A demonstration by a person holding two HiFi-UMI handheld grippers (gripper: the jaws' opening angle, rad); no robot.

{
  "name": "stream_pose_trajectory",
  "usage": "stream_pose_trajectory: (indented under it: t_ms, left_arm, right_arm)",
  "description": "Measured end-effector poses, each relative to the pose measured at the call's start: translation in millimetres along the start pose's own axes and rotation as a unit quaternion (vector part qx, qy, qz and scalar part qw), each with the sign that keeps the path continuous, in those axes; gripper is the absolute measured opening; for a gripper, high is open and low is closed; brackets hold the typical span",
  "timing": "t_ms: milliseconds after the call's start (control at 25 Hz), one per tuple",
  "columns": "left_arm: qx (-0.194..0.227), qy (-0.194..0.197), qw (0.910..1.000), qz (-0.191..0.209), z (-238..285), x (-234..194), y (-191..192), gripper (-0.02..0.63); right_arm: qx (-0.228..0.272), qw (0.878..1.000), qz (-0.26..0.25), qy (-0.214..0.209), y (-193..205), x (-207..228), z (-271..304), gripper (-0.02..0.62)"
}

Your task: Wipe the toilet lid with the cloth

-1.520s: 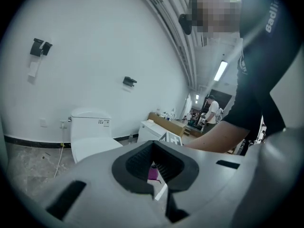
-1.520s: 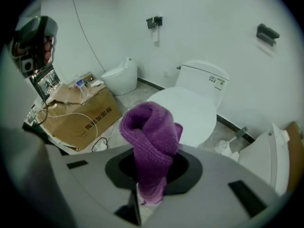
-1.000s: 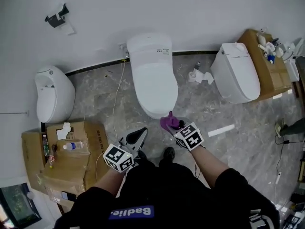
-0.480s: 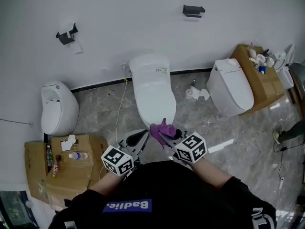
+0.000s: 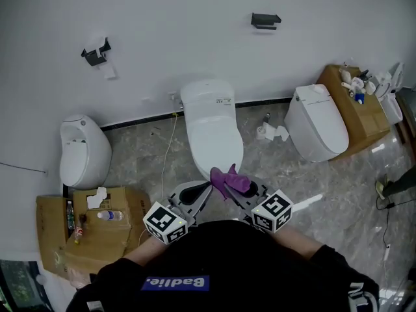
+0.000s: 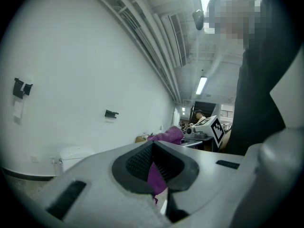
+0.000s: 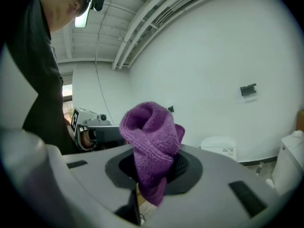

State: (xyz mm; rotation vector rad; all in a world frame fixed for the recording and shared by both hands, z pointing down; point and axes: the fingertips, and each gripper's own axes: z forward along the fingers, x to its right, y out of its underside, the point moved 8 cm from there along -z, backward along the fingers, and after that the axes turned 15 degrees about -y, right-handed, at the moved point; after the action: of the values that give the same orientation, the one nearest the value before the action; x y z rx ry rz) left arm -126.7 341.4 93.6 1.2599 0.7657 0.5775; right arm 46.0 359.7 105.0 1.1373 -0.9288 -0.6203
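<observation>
Left gripper point(image 6: 154, 165): fingers pressed together. A purple sliver shows in their slit, and I can't tell whether it's caught. Right gripper point(image 7: 153, 169): fingers pinch the purple cloth point(image 7: 149, 129), which is bunched and stands above them. I see the cloth held up near the closed toilet lid point(image 5: 214, 138).

Purple terry cloth point(image 5: 229, 181): bunched into an upright twisted roll and clamped in the claw of the right gripper point(image 7: 151, 175), its lower end hanging beneath. Toilet lid point(image 5: 214, 135): white, oval, closed flat. The cloth appears at the lid's front edge; contact cannot be determined.
</observation>
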Motion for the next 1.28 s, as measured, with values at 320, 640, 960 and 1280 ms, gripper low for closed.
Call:
stream_pose_trajectory:
  t_ms: [320, 640, 960, 1280]
  left_arm:
    - [0.003, 0.012, 0.9997, 0.019, -0.2, 10.7, 3.8, 0.017]
    - [0.003, 0.01, 0.9997, 0.02, -2.1, 11.4, 3.5, 0.017]
    - [0.001, 0.016, 0.9997, 0.02, -2.9, 17.1, 8.8, 0.017]
    - [0.005, 0.011, 0.9997, 0.019, -5.3, 14.6, 8.6, 0.017]
  right_arm:
    - [0.018, 0.999, -0.027, -0.017, 8.6, -9.8, -12.0, 0.083]
    - [0.017, 0.999, -0.036, -0.023, 8.2, -12.3, -10.3, 0.083]
    - [0.005, 0.999, -0.03, -0.018, 21.2, -13.3, -12.7, 0.083]
    - [0.004, 1.0, -0.028, -0.013, 23.4, -14.8, -11.1, 0.083]
